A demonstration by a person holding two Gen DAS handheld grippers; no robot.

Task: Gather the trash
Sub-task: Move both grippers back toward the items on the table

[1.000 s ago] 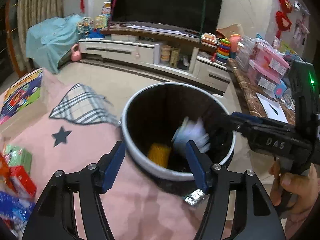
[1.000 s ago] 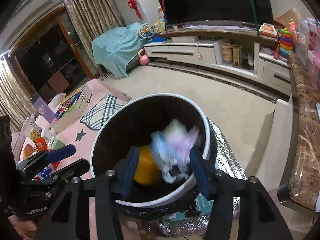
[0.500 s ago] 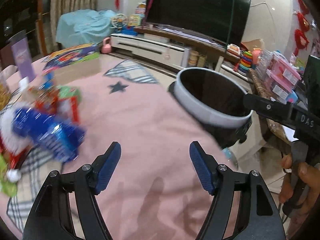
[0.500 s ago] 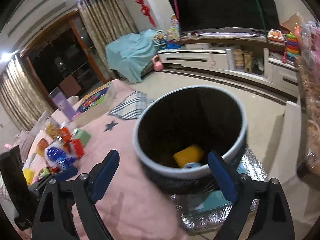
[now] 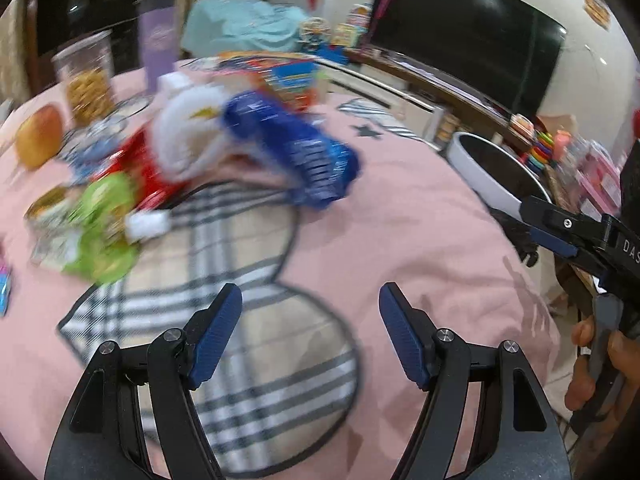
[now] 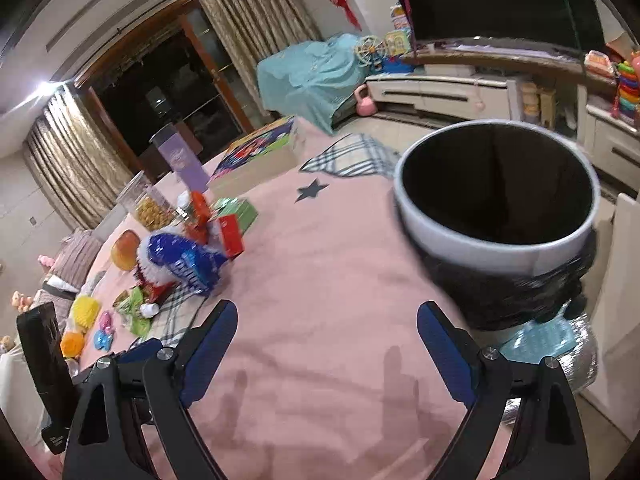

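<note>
— Both jaws are wide apart on the left gripper (image 5: 310,320) and the right gripper (image 6: 326,338), holding nothing.

— Where's the trash?

— Blue wrapper (image 5: 296,148) lies far left on the pink cloth (image 5: 400,216). Bin (image 6: 496,224) stands far right.

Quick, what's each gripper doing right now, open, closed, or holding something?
Left gripper: open, holding nothing, over the pink tablecloth.
Right gripper: open, holding nothing, beside the trash bin.
</note>
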